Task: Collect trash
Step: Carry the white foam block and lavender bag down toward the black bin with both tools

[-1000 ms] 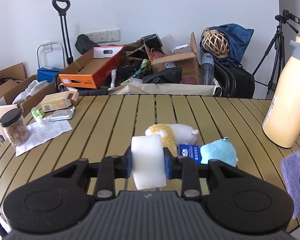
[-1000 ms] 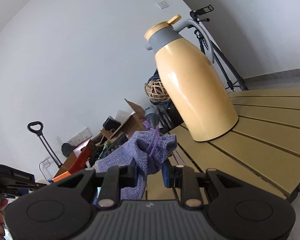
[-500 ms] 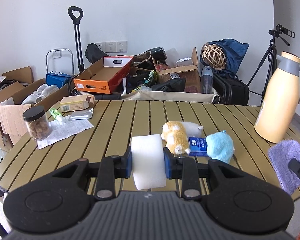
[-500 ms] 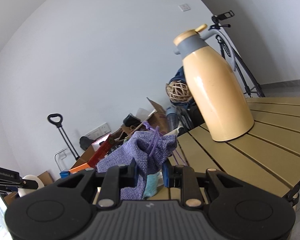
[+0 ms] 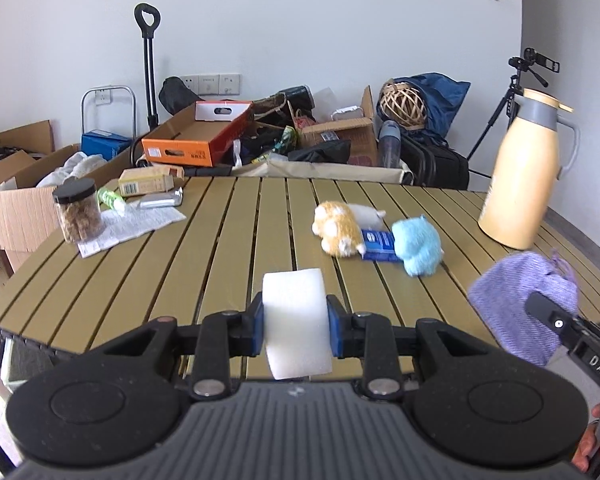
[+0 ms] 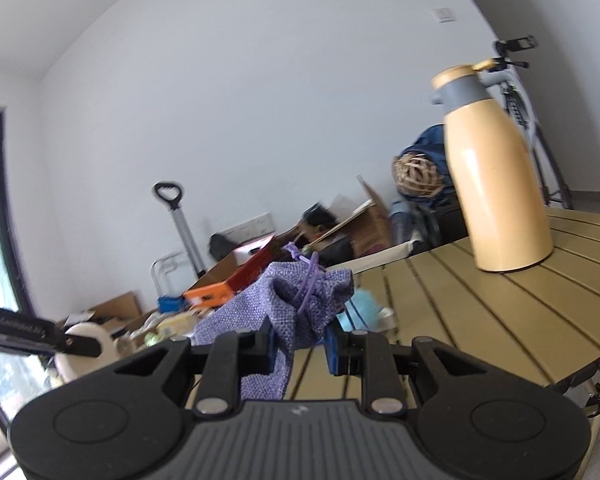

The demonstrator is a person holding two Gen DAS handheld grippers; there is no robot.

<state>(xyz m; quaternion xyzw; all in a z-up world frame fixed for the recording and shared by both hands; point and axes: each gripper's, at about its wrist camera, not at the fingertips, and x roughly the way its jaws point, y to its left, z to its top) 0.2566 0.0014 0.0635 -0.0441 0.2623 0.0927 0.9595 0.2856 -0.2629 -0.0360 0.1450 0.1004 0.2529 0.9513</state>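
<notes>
White foam block (image 5: 296,320) gripped in my left jaws, purple drawstring pouch (image 6: 288,312) in my right; carrying step, next I need a bin, none visible.

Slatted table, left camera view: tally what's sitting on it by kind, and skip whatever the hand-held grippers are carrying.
Plush toys: 2, orange-and-white, light blue
Boxes: 2, small blue, yellowish
Jar: 1
Thermos jug: 1
Paper sheet: 1
Silver foil packet: 1
Green-and-white tube: 1
Total: 9
</notes>
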